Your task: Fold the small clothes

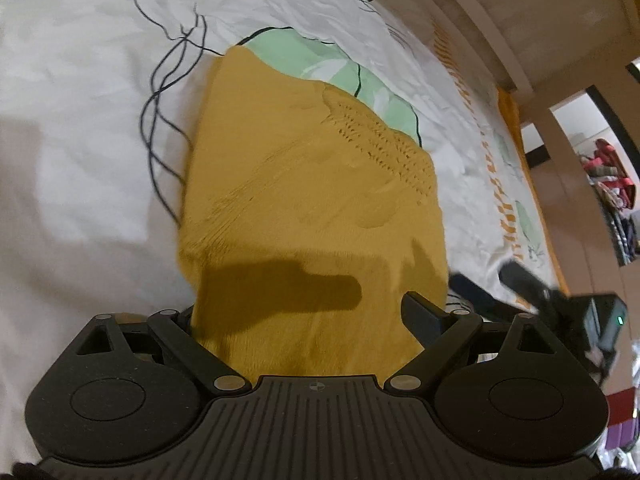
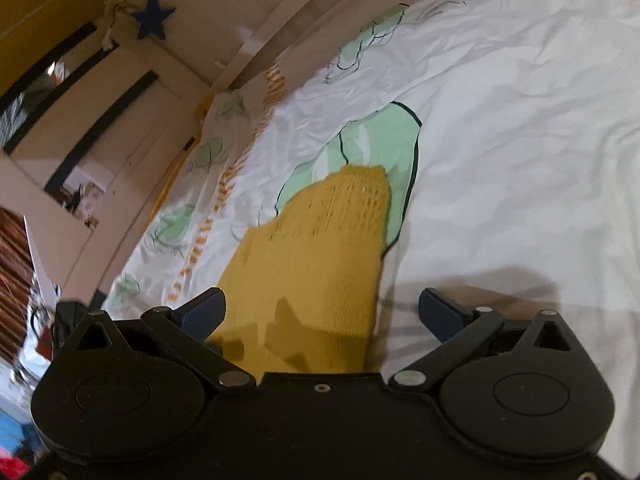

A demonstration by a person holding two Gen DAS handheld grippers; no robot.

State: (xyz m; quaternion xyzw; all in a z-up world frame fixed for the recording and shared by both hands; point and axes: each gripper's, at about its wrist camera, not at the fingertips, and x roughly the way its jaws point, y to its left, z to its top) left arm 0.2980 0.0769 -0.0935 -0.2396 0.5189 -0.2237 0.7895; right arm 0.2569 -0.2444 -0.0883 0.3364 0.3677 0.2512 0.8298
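Observation:
A mustard-yellow knit garment point(image 1: 312, 184) lies folded on the white bed sheet point(image 1: 80, 100), over a green leaf print. My left gripper point(image 1: 304, 312) is open at the garment's near edge; its right finger point(image 1: 420, 312) shows, and the cloth hides the left one. Just past the garment's right edge, my right gripper point(image 1: 480, 276) appears with its fingers apart. In the right wrist view the right gripper point(image 2: 324, 312) is open, and the garment point(image 2: 320, 260) runs forward from between its blue-padded fingers point(image 2: 444, 312), nothing pinched.
The sheet's orange-patterned border point(image 1: 508, 208) marks the bed's far edge, with a beige wall point(image 1: 500, 8) beyond. A doorway shows piled clothes point(image 1: 612, 192). A dark blue star point(image 2: 154, 16) hangs on the wall. White sheet point(image 2: 520, 160) spreads to the right.

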